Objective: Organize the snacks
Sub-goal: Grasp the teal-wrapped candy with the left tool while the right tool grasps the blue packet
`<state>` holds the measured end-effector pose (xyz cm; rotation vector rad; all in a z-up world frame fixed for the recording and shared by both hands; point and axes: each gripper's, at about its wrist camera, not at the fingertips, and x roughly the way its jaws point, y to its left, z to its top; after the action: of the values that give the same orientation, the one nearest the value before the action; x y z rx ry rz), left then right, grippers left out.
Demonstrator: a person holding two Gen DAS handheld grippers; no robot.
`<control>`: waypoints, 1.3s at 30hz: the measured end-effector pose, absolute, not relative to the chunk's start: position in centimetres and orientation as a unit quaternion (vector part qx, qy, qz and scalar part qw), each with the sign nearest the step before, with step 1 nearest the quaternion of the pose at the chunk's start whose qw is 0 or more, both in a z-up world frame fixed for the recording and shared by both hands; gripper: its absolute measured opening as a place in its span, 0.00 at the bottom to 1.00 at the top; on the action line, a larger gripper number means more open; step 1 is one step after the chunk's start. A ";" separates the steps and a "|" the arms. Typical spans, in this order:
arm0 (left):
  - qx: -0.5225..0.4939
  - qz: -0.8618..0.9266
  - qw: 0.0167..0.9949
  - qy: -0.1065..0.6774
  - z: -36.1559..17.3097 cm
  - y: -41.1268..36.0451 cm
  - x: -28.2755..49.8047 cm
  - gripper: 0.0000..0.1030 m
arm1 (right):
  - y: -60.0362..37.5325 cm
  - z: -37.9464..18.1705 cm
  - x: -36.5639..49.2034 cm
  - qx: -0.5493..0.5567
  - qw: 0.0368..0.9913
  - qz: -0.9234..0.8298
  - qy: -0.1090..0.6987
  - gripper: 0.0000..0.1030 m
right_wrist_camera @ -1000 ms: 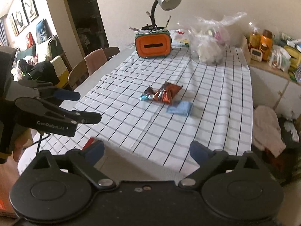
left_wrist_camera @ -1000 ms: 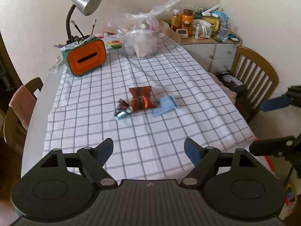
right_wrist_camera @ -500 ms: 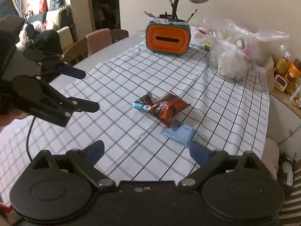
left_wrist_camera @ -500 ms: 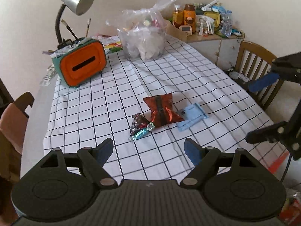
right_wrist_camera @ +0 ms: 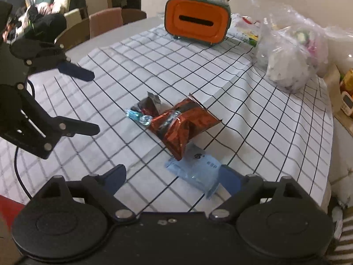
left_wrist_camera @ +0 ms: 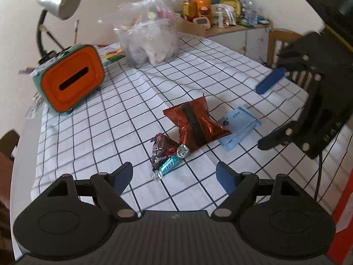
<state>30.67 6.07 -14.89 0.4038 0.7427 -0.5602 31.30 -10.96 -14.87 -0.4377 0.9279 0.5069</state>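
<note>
Four snacks (left_wrist_camera: 194, 130) lie clustered mid-surface, well off its edges. Left tool (left_wrist_camera: 174, 176) hangs released before the small candies; right tool (right_wrist_camera: 171, 176), jaws closing, straddles the blue packet (right_wrist_camera: 195, 173) without pinching it.

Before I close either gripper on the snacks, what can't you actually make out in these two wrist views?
- Light blue packet: near end hidden behind the right gripper in the right wrist view; print too small.
- Dark small wrapper: label unreadable in both views.
- Clear plastic bag: contents blurred by crinkled film.
- Left gripper: empty; its fingertips sit below the candies.
</note>
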 end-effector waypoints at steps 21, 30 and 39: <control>0.266 -0.373 0.796 0.396 -20.2 3.0 35.5 0.66 | -10.2 -19.8 36.3 -0.270 0.799 0.274 0.463 0.78; 0.248 -0.402 0.772 0.426 -20.6 3.1 35.9 0.56 | -10.8 -20.8 36.9 -0.246 0.794 0.276 0.482 0.75; 0.233 -0.397 0.771 0.441 -20.2 3.6 35.2 0.26 | -10.7 -20.6 34.3 -0.213 0.793 0.286 0.494 0.50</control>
<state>35.19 3.64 -20.15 0.5048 0.9565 -0.8607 34.32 -10.70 -20.57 -0.4577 1.0612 0.6141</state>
